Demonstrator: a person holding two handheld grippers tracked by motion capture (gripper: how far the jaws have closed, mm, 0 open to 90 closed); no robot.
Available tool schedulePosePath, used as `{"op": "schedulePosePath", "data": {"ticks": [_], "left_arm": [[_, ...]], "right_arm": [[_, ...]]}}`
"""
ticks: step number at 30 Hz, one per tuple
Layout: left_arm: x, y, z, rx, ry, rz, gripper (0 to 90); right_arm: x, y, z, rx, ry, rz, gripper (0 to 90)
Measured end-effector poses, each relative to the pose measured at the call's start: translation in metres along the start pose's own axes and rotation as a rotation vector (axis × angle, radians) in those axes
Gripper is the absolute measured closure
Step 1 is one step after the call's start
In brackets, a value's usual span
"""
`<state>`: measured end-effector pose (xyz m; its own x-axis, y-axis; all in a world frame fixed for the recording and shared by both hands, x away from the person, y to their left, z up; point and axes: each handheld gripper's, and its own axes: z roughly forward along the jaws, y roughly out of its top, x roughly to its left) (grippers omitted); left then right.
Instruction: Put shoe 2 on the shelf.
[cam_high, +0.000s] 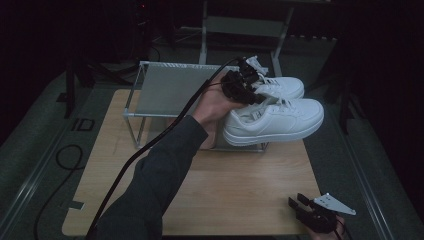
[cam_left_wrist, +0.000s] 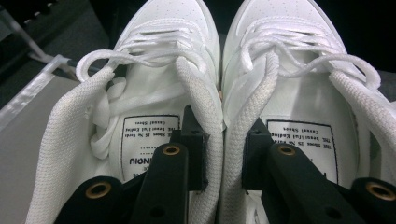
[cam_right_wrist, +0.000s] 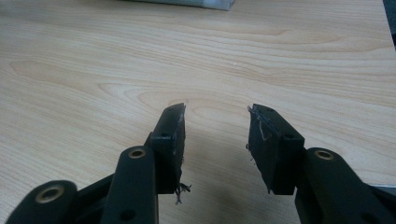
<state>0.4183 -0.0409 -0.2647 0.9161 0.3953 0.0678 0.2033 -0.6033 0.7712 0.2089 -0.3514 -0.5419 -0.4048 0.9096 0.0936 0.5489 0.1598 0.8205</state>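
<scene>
Sneakers (cam_high: 272, 115), two white ones side by side, rest on the metal rack (cam_high: 165, 90); left tool (cam_high: 245, 82) pinches their two inner collars together. Right tool (cam_right_wrist: 215, 140), near the rack, gapes empty above the bench (cam_high: 240, 185).
</scene>
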Motion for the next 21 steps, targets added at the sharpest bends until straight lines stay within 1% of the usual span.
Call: {"op": "schedulePosePath", "data": {"ticks": [7,9,11,13,21], "left_arm": [[0.009,-0.002,0.0,0.006,0.025,-0.035,76.5],[0.011,-0.002,0.001,0.006,0.04,-0.052,76.5],[0.013,-0.003,0.002,0.0,0.046,-0.074,76.5],[0.015,-0.004,0.003,0.001,0.052,-0.086,76.5],[0.02,-0.005,0.007,0.022,0.088,-0.103,76.4]], "right_arm": [[0.001,0.0,0.001,0.0,0.002,-0.002,55.4],[0.001,0.0,0.001,0.001,0.003,-0.002,55.3],[0.001,0.0,0.001,-0.001,0.004,-0.001,55.4],[0.001,0.0,0.001,-0.002,0.003,0.001,55.4],[0.001,0.0,0.001,-0.002,0.004,0.0,55.4]]}}
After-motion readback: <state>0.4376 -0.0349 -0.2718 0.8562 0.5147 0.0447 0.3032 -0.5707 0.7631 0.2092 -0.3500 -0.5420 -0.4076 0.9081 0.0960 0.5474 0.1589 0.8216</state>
